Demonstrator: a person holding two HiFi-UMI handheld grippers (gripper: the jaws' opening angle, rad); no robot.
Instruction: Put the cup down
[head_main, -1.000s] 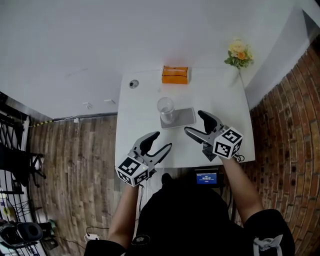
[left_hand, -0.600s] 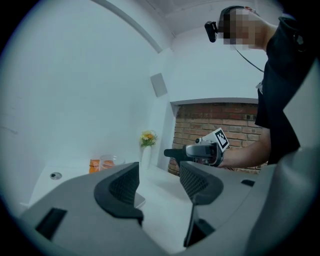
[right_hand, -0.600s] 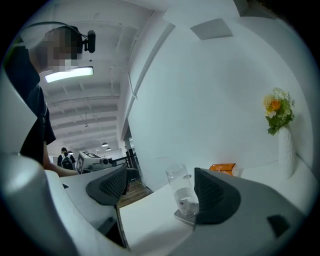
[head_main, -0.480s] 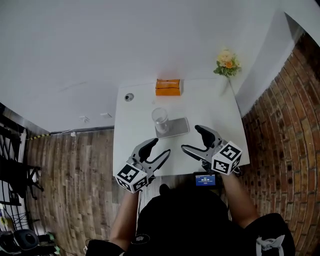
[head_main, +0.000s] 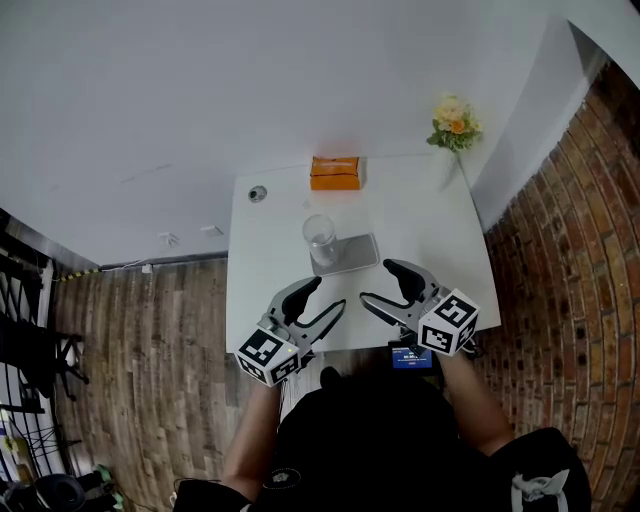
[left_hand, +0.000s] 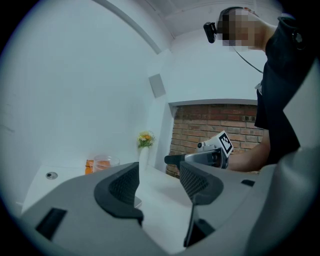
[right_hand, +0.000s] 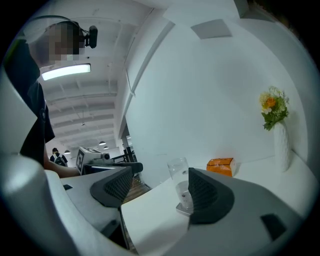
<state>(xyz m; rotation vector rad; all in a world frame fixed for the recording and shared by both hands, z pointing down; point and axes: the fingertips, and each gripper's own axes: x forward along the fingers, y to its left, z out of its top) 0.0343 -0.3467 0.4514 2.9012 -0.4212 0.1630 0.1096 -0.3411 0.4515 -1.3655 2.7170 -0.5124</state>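
The cup (head_main: 320, 238) stood upright on the grey tray (head_main: 358, 254) at the middle of the table (head_main: 425, 215), so we judged it put down; our left gripper (head_main: 325, 296) gaped empty, our right gripper (head_main: 378, 282) was closing on nothing, and next only a retreat was needed

No print is legible anywhere; the small screen (head_main: 412, 357) shows figures too tiny to read.

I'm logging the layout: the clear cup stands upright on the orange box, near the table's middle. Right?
No. The cup stands upright on the grey tray, near the table's middle; the orange box sits apart by the wall. The head view shows it.
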